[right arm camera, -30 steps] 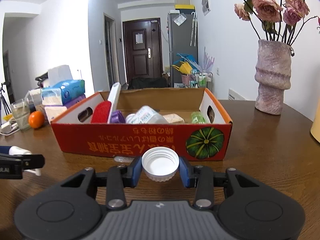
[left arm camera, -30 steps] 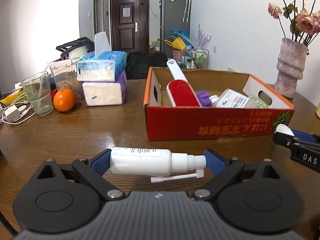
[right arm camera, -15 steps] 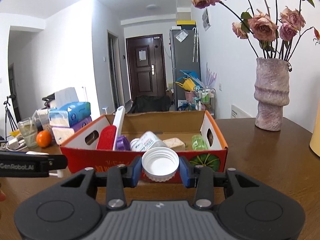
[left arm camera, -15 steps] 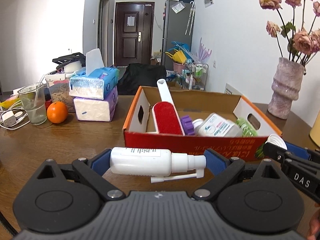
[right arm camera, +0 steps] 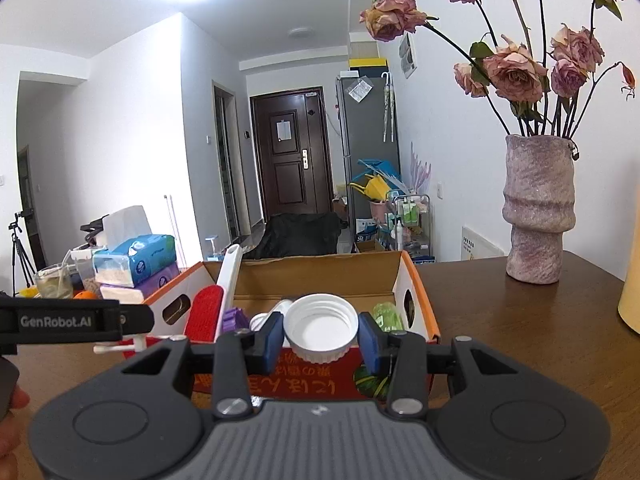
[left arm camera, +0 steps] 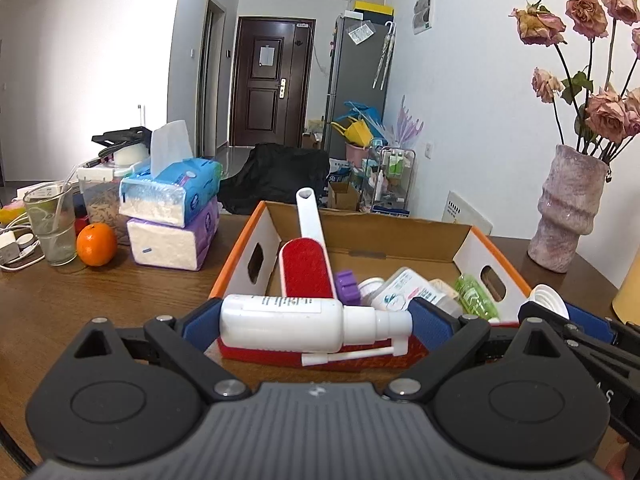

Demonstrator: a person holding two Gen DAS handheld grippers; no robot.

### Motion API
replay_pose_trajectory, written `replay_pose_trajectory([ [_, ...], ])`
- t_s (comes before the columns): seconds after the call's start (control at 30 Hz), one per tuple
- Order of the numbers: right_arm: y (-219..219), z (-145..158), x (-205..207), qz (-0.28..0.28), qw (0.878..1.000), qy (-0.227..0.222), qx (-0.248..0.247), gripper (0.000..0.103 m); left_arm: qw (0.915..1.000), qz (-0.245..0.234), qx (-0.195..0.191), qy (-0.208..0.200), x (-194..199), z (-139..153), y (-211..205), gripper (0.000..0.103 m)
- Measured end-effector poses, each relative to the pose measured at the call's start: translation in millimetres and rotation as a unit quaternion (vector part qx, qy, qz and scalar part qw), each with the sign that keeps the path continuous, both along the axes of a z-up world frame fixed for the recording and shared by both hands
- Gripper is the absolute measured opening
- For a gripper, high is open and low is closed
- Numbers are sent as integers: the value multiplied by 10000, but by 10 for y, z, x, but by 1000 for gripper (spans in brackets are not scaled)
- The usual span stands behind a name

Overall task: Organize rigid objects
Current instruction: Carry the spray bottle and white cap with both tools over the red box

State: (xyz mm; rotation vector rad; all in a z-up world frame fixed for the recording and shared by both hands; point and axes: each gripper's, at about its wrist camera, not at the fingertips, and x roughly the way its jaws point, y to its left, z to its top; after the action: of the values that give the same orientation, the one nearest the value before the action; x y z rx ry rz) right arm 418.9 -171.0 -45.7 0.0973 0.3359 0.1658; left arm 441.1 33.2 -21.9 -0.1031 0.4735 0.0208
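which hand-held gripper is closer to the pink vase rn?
Right. The right hand-held gripper, shut on a white cap, is at the cardboard box's vase-side end. The left hand-held gripper, holding a spray bottle, is farther from the pink vase.

White spray bottle (left arm camera: 298, 322) lying sideways, white cap (right arm camera: 321, 332) open-side out, box (left arm camera: 384, 236) seemingly part-filled

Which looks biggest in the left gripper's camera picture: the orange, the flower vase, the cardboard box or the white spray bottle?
1. cardboard box
2. white spray bottle, though it is held right at the camera, which inflates it
3. flower vase
4. orange
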Motion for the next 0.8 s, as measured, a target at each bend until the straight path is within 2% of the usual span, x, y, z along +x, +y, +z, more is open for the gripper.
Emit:
replay_pose_trajectory([
  [0.8,-23,-3,526,1,9999,-102,-71,39,9997,62,-147,-160,632,81,-142,99],
])
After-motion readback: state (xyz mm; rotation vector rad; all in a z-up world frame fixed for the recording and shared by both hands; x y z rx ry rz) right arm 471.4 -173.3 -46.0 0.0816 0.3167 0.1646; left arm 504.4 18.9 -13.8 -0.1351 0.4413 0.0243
